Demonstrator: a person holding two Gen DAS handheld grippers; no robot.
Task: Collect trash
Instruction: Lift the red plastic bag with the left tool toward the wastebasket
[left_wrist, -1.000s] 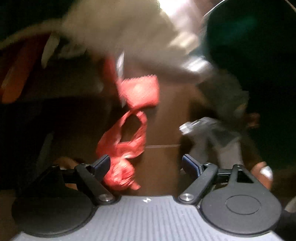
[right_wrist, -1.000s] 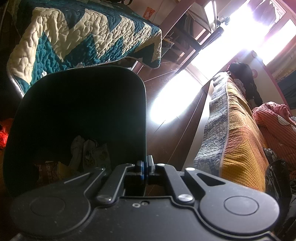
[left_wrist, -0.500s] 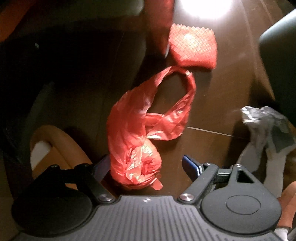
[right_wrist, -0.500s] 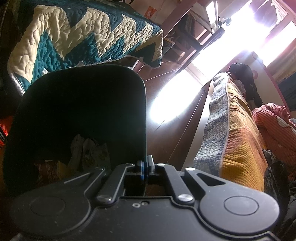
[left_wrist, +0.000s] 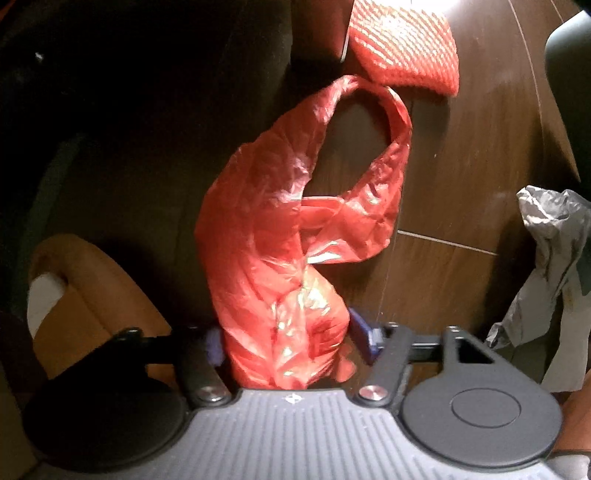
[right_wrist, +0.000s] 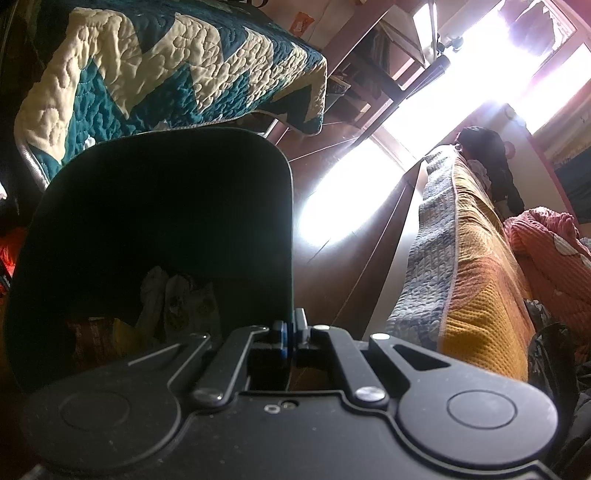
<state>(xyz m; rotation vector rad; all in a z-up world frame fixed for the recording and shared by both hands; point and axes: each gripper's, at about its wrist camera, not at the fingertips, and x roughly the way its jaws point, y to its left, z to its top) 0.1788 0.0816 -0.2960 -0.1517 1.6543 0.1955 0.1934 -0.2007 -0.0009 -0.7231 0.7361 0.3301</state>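
Dark wooden floor fills the left wrist view, and on it lies the red plastic bag, crumpled and thin. Its bunched lower end sits directly between the fingers of the left gripper, which points down at the floor, while its long axis runs away from the gripper toward the handle loop at the far end, near a red textured pouch. The jaws have just been closing and now stand at about a middle width with the bag's bunched part between them; the blue pads look to be at the plastic on both sides, but I cannot tell if they already press it firmly. A grey crumpled wrapper lies apart to the right.

The right gripper is fully closed on the near rim of the dark green bin, which already has some trash at its bottom. In my judgement the left hand is clearly the nearer one, so closing needs only to finish across the bag's narrow width.
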